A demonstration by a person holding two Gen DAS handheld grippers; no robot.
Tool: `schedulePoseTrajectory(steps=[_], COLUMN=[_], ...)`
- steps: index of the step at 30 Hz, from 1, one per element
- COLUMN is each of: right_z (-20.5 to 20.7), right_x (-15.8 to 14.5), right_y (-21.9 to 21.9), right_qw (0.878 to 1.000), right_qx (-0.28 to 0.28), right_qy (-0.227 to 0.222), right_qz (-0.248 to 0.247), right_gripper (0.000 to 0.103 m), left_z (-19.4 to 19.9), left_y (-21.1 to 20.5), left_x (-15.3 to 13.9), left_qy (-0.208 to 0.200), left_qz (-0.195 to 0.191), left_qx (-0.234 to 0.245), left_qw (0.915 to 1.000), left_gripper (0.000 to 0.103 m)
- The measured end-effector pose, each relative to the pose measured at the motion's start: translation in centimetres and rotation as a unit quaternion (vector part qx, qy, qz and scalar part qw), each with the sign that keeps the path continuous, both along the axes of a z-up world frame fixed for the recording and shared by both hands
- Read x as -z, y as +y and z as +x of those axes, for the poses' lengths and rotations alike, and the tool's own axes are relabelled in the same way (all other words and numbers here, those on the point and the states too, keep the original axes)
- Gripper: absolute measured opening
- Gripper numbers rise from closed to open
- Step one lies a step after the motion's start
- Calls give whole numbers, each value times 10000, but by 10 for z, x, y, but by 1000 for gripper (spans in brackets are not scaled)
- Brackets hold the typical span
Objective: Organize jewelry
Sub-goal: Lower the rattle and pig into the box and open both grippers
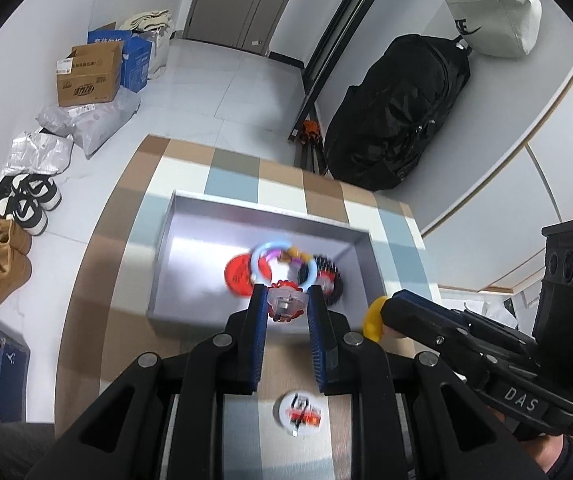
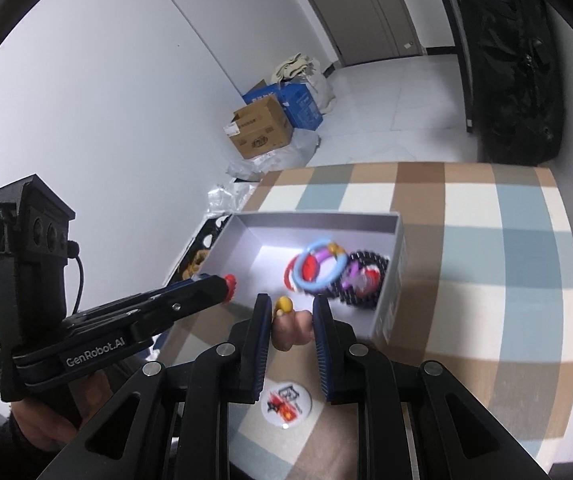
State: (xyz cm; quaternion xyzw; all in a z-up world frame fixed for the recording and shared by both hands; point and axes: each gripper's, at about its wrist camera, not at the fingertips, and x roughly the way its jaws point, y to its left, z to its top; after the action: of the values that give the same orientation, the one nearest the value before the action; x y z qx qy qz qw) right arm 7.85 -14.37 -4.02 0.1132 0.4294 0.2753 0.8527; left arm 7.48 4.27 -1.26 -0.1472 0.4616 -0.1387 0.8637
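My left gripper [image 1: 288, 300] is shut on a small clear piece with a red frilled rim [image 1: 285, 305] and holds it over the near wall of the grey open box [image 1: 190, 256]. Inside the box lie a light-blue ring bracelet [image 1: 286, 258], a red disc [image 1: 238, 274] and a black beaded bracelet [image 1: 328, 276]. My right gripper [image 2: 290, 308] is shut on a tan piece with a yellow top [image 2: 284, 304], just short of the box [image 2: 254, 240]. In the right wrist view, the left gripper [image 2: 222, 284] carries the red-rimmed piece [image 2: 229, 282].
A round white badge [image 1: 300, 416] lies on the checked tablecloth [image 1: 126, 240] under the grippers. Beyond the table edge, on the floor, are cardboard boxes [image 1: 88, 76], shoes [image 1: 2, 264], a black bag [image 1: 398, 112] and a folded stand [image 1: 326, 64].
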Motion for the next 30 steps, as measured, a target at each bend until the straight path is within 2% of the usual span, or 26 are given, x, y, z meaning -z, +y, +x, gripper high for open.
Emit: schedulePoseTrajectory(steps=[7, 13, 15, 21, 30], right_z=[29, 48, 53, 61, 66], right_x=[-7, -1, 2, 10, 20], right_y=[5, -1, -3, -7, -11], right_qw=[10000, 9998, 9995, 9990, 9974], right_qx=[-21, 115, 157, 227, 338], right_qy=[-31, 93, 153, 271, 531], right_qz=[11, 133, 206, 288, 337], right_gripper=[20, 20, 20, 20, 20], left_z=[24, 34, 36, 43, 48], left_y=[-3, -5, -5, -8, -9], left_x=[4, 9, 13, 23, 26], left_qy=[76, 4, 76, 272, 316], left_qz=[-36, 72, -15, -57, -38], left_qx=[19, 57, 69, 65, 7], left_qw=[10000, 10000, 9999, 9996, 9995], left_gripper=[15, 15, 15, 15, 15])
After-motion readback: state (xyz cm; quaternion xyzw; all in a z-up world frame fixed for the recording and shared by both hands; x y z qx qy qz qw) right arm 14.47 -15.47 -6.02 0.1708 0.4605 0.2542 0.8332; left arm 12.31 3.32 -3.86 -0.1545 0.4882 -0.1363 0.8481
